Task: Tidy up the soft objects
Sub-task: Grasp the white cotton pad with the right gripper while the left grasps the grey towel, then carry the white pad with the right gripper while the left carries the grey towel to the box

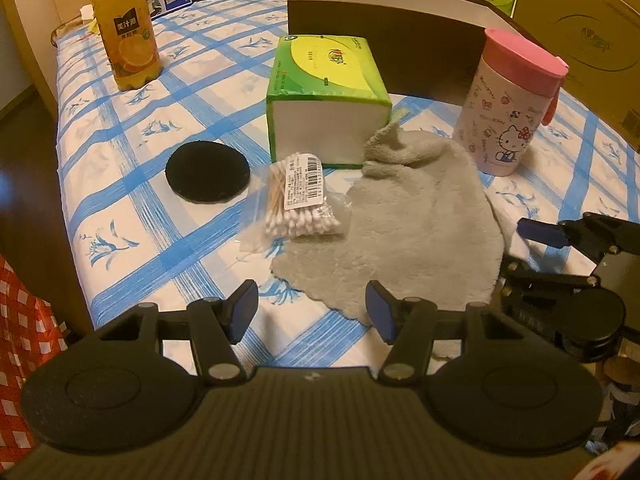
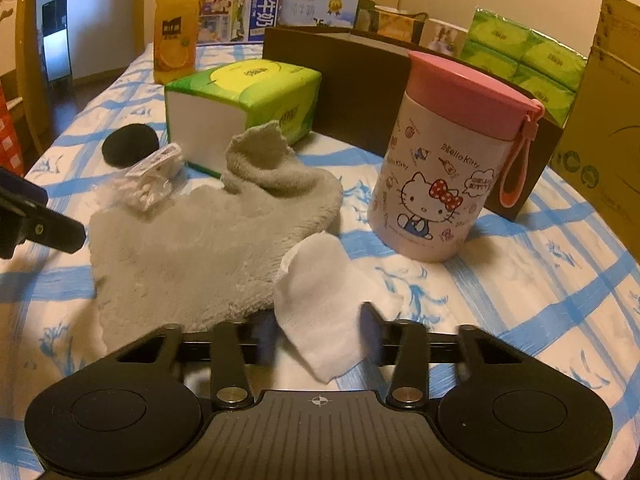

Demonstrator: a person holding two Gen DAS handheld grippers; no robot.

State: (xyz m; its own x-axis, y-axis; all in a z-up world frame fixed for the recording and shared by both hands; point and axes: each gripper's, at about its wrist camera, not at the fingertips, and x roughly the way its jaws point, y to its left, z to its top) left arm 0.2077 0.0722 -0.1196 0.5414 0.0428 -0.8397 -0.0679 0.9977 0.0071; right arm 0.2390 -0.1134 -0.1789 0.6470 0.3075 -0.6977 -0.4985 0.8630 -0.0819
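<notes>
A small white cloth [image 2: 320, 304] lies crumpled at the near right edge of a grey fleece towel [image 2: 192, 248]. My right gripper [image 2: 318, 332] has the cloth between its jaws, with both pads against its sides. In the left wrist view the grey towel [image 1: 420, 232] spreads over the checked tablecloth. My left gripper [image 1: 312, 312] hangs open just above the towel's near corner, with nothing between its fingers. A green tissue pack [image 1: 328, 92], a bag of cotton swabs [image 1: 296, 204] and a black round pad [image 1: 207, 171] lie behind and to the left of the towel.
A Hello Kitty cup [image 2: 444, 168] with a pink lid stands right of the towel. An open dark box [image 1: 400, 20] sits behind the tissue pack. An orange juice bottle [image 1: 124, 28] stands far left. Cartons line the back, and the table [image 1: 76, 216] drops off at the left.
</notes>
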